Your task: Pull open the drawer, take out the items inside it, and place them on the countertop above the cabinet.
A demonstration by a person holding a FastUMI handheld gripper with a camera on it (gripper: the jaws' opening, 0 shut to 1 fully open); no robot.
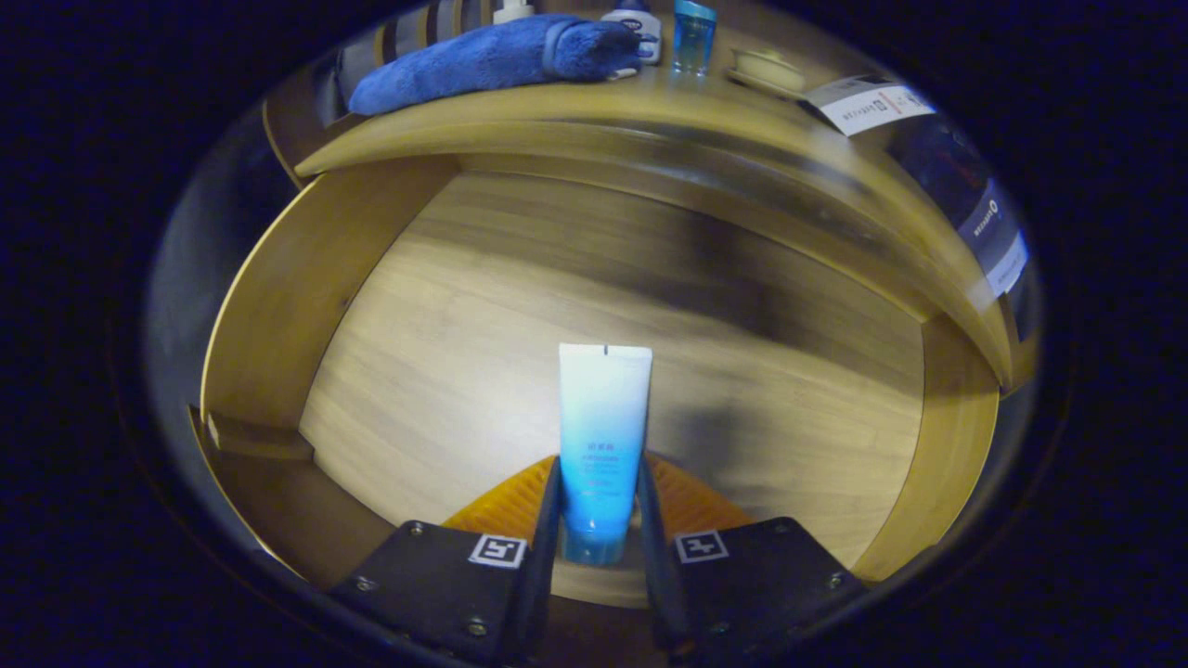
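Gripping the blue tube (603, 436) by its lower end, the gripper (599, 520) has both fingers pressed on its sides. Tube's long axis runs straight ahead over the open drawer (278, 306) floor; countertop (575, 111) lies beyond and above.

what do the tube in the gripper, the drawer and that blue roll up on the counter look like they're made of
Tube, clamped between the gripper fingers: probably soft plastic, smooth with a slight sheen and a flat crimped end.
Drawer: wood or wood-look laminate; grain lines run across the floor, and the finish is matte to satin.
Blue roll on the countertop: looks like terry cloth, a towel, with a fuzzy, napped surface.
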